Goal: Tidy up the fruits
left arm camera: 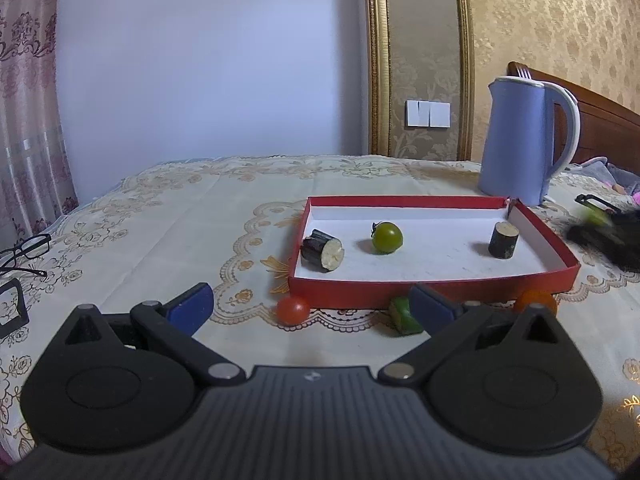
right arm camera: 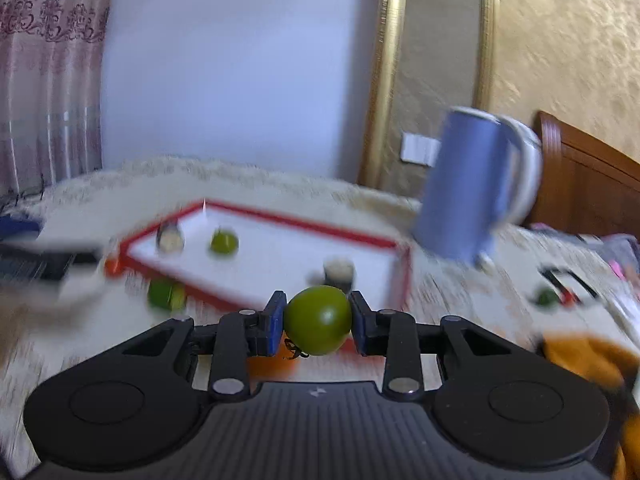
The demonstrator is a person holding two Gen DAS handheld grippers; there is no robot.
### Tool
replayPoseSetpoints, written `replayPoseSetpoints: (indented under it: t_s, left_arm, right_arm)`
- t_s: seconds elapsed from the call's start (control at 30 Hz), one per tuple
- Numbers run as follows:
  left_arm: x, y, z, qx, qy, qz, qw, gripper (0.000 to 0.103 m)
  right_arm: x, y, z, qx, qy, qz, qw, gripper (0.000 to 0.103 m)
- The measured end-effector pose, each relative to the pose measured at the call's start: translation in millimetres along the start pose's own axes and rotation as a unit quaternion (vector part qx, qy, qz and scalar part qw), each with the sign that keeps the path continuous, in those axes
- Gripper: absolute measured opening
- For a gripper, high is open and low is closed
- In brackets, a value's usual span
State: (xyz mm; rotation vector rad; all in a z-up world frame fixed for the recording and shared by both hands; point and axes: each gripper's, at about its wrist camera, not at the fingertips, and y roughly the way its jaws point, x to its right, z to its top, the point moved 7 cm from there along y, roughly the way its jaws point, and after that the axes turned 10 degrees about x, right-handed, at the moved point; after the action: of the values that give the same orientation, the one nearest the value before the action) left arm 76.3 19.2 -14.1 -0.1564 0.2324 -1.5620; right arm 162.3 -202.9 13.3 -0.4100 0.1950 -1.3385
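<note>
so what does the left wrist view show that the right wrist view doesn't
Only the left wrist view shows the open left gripper, a red tomato on the cloth in front of the red tray, an orange tomato and eyeglasses.

Only the right wrist view shows the right gripper with its fingers shut on a green tomato.

Both show the tray holding another green tomato and two dark cut pieces, the blue kettle behind it, and a green cut piece outside the tray.

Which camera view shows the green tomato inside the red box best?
The left wrist view: the green tomato lies sharp and unobstructed on the red box floor. The right wrist view shows it too, but small and motion-blurred.
</note>
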Motion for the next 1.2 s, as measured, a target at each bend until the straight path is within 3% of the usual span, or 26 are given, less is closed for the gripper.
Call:
replayPoseSetpoints:
  t_s: [0.13,0.3,0.37,0.43,0.53,0.57,0.63,0.7,0.8,0.93,0.97,1.2]
  left_arm:
    - [-2.6,-1.0,-0.1,0.001,0.008,0.006,1.0,0.103]
    - [-8.3,0.0,-2.5,-0.005,0.011,0.01,0.9999,0.103]
    - [-11.3,-1.8,-2.8,-0.004,0.014,0.007,0.9999,0.103]
    - [-14.1,-4.7,-2.8,0.002,0.016,-0.004,0.9999,0.103]
    - [-9.1,-11.2,-4.4,0.009,0.014,-0.053,0.9985,0.103]
    - [-4.3,-14.7,-5.6,0.014,0.017,-0.073,0.9971,0.103]
    - [9.6,-23.2,-8.0,0.026,0.031,-0.111,0.993,0.103]
    - [24.2,-27.1,-11.0,0.035,0.044,-0.129,0.99,0.103]
    - [47.7,-24.3,-17.8,0.028,0.062,-0.147,0.9868,0.101]
    - [72.0,-18.3,-28.6,-0.003,0.077,-0.17,0.9824,0.083]
    - [76.1,-16.7,-31.8,-0.009,0.081,-0.173,0.9815,0.081]
    - [88.1,6.8,-43.8,-0.049,0.087,-0.167,0.9809,0.045]
  right_arm:
    - [-13.2,87.0,17.3,-0.027,-0.01,0.001,1.0,0.033]
    - [-15.9,170.9,10.6,-0.072,-0.016,-0.027,0.997,0.034]
    - [-13.2,183.6,1.9,-0.102,-0.019,-0.049,0.993,0.042]
    - [-14.0,171.7,0.1,-0.096,-0.019,-0.054,0.994,0.044]
    - [-14.5,119.8,6.3,-0.047,-0.013,-0.043,0.998,0.046]
    - [-13.7,96.8,9.3,-0.023,-0.009,-0.042,0.999,0.048]
    - [-9.5,45.5,11.5,0.024,0.002,-0.051,0.998,0.066]
    - [-2.6,5.7,7.8,0.055,0.013,-0.073,0.996,0.075]
    - [9.4,-38.6,-10.2,0.068,0.054,-0.103,0.991,0.079]
    - [17.0,-55.3,-40.0,0.057,0.112,-0.102,0.987,0.079]
    - [17.7,-54.9,-45.0,0.053,0.117,-0.104,0.986,0.079]
    - [16.8,-54.2,-58.7,0.044,0.136,-0.098,0.985,0.079]
